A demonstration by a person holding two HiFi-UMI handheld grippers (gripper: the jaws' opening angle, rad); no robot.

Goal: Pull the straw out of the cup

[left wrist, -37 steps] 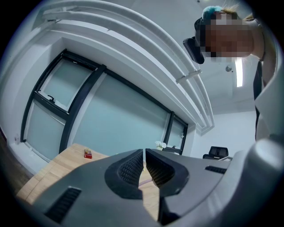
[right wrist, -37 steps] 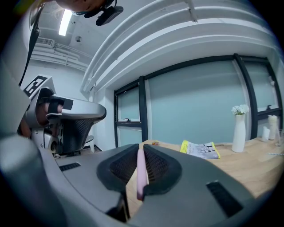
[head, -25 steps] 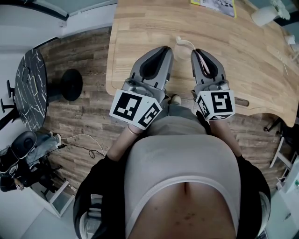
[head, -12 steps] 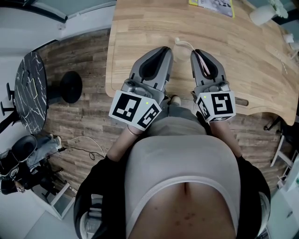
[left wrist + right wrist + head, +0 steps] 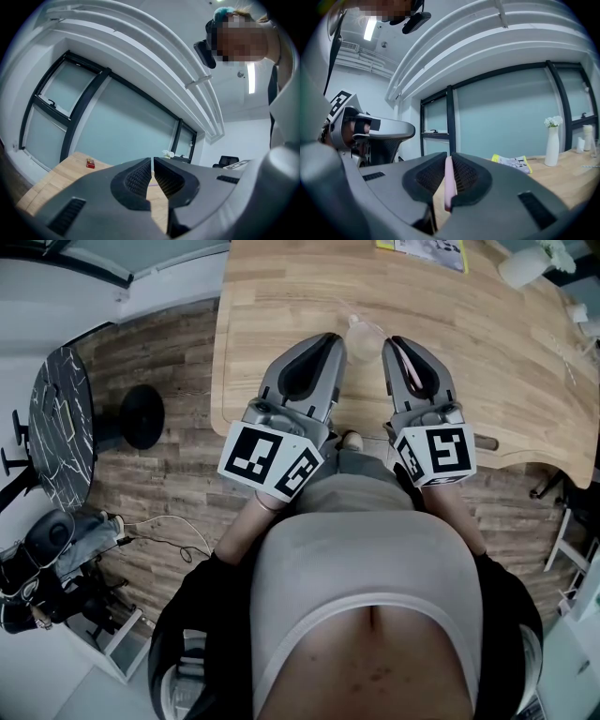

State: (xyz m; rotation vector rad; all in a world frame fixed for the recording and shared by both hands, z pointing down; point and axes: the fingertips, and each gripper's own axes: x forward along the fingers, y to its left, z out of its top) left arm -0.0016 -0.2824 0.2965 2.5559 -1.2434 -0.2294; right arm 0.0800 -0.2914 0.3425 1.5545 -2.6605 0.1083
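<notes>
Clamping a pink straw (image 5: 448,180) between its closed pads, the right gripper (image 5: 449,159) points level across a pale wooden bench (image 5: 281,296), with the straw standing on end in the right gripper view. In the head view the right gripper (image 5: 401,348) sits at 1 o'clock from the person's torso, the straw (image 5: 405,362) showing as a pink strip lying along its upper side. The left gripper (image 5: 323,348) is held alongside it at 11 o'clock; in its own view the left gripper (image 5: 153,161) has its jaws drawn almost together with nothing between them. A clear cup (image 5: 364,332) stands on the bench at 12 o'clock, just beyond and between the two gripper tips; whether the far end of the straw reaches the cup cannot be told. Farther across the bench a yellow booklet (image 5: 422,245) lies at 1 o'clock on the far edge, and a white vase (image 5: 525,266) stands at 2 o'clock; both also show in the right gripper view, the booklet (image 5: 511,161) to the left of the vase (image 5: 552,145). A small red thing (image 5: 90,163) sits on the bench at 9 o'clock in the left gripper view. On the plank floor at 9 o'clock in the head view is a black stool (image 5: 142,411).
</notes>
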